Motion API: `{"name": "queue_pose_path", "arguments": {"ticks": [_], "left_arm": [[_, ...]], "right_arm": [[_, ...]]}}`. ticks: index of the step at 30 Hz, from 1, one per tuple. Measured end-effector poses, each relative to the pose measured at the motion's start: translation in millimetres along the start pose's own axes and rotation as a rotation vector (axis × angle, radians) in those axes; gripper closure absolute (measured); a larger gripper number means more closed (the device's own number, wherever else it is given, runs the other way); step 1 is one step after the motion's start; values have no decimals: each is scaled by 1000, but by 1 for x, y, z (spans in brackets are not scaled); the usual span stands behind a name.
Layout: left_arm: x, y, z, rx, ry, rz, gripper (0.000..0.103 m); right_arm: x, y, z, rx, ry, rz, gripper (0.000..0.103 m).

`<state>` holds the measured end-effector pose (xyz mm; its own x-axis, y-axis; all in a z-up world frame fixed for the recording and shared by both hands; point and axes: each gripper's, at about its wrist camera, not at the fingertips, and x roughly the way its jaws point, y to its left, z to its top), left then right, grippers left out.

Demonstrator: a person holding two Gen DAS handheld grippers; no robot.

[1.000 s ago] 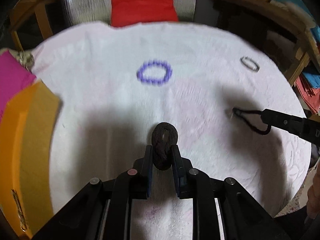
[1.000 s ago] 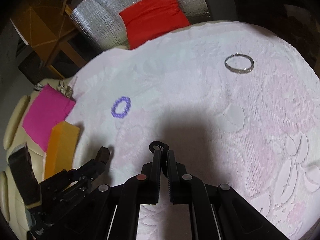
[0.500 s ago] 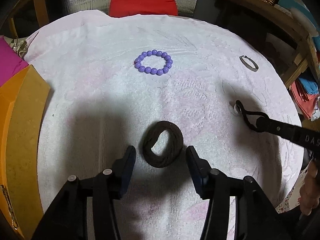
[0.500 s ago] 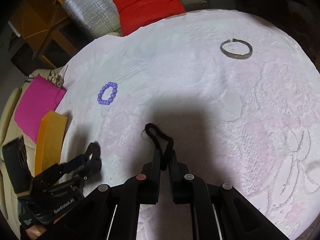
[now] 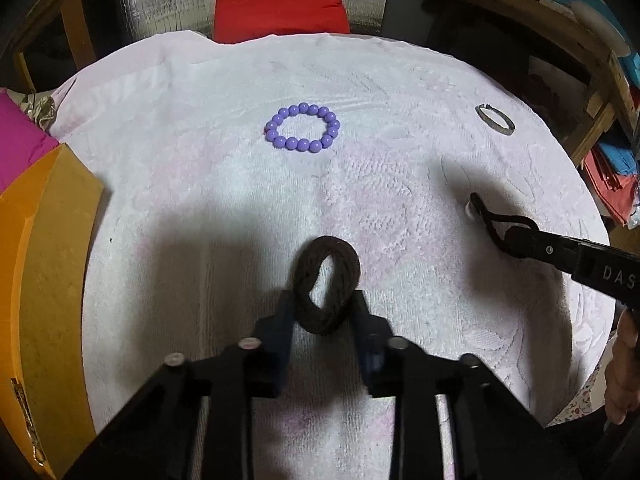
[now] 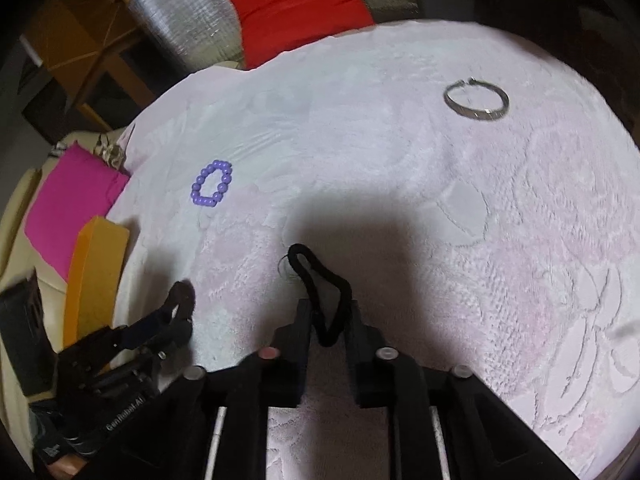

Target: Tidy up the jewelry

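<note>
A thick dark brown hair tie (image 5: 326,284) lies on the white towel (image 5: 200,184). My left gripper (image 5: 323,306) is open around its near end. A thin black cord loop (image 6: 320,292) lies on the towel between the partly open fingers of my right gripper (image 6: 327,312); that loop also shows in the left wrist view (image 5: 496,224). A purple bead bracelet (image 5: 303,128) lies further back, also seen in the right wrist view (image 6: 212,188). A silver bangle (image 6: 476,101) lies at the far right of the towel.
An orange box (image 5: 44,280) and a pink cloth (image 5: 20,140) sit at the left edge of the round table. A red cushion (image 5: 276,0) on a silver mat lies beyond the far edge. Wooden shelves with folded cloths (image 5: 612,152) stand at the right.
My left gripper let go of the brown hair tie, which lies flat; its fingers have since narrowed around it. My right gripper has opened, and the black cord lies loose between its fingers.
</note>
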<state>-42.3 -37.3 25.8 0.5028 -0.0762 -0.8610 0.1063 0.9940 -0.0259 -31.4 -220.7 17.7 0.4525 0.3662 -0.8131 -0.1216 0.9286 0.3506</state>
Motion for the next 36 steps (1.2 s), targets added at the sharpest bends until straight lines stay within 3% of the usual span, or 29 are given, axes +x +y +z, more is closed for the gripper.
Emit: {"name": "queue_pose_path", "arguments": {"ticks": [12,19,31,36], "left_arm": [[-40,2,4,-23,-157,49,88],[-85,7,-3,-39,-259,150,88],[-134,26,-18,-54,-330,232,88],[-131,29,-22,-56,-323,235,88]], "right_arm": [[-25,7,6,3,-75,54,93],[-41,21,8,-18,-133,109,93],[-58,34,8,-18,-191,155,93],[-48,8,13,69,-128,111,92]]}}
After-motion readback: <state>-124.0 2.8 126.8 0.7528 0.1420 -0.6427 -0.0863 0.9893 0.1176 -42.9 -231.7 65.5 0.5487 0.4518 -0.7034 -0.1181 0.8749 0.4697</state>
